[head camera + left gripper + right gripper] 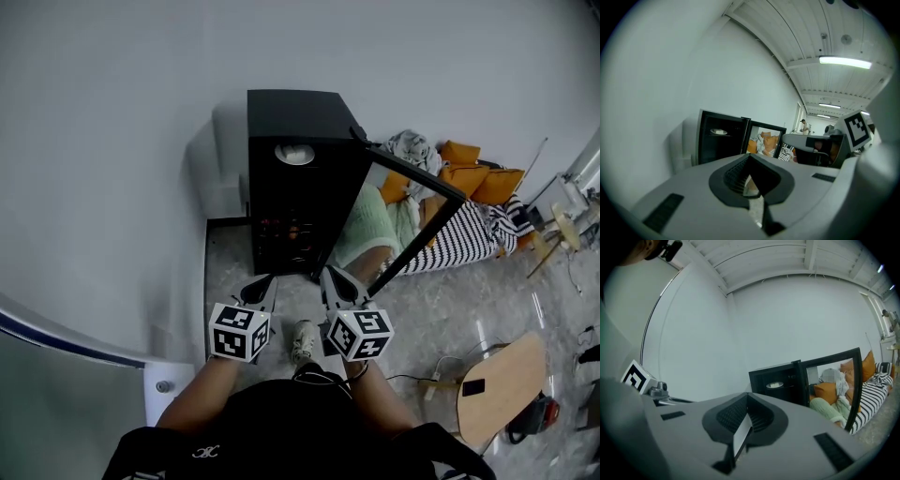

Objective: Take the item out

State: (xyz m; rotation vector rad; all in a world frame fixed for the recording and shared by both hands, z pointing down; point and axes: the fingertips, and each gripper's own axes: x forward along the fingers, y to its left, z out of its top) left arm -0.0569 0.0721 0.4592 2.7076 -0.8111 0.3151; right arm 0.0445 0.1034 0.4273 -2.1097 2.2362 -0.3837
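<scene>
Head view: black cabinet (291, 112) stands on the floor against the white wall. Its glass door (412, 169) is swung wide open to the right.

Task item: white round item (295, 154), dish-like, exact kind not resolvable. It sits on the upper shelf inside the cabinet. It is also seen in the left gripper view (718, 132) and the right gripper view (774, 385). A few small orange-red things (286, 228) are on a lower shelf, too dim to identify.

Left gripper (260, 289): in front of the cabinet's base, outside it, well apart from the white item. Its own view shows the jaws (751, 180) drawn together with nothing between them.

Right gripper (339, 284): just beside the left gripper, below the door's lower corner, also outside the cabinet. Its jaws (743, 427) are together with only a thin pale slit between them, and it carries nothing.

Surroundings: a shoe (303, 339) is on the floor between the two grippers. Behind the open door lies a heap of orange cushions (469, 173), striped fabric (464, 239) and pale green cloth (370, 230). A round wooden table (502, 384) stands lower right with a small dark flat object (473, 386) on it.
</scene>
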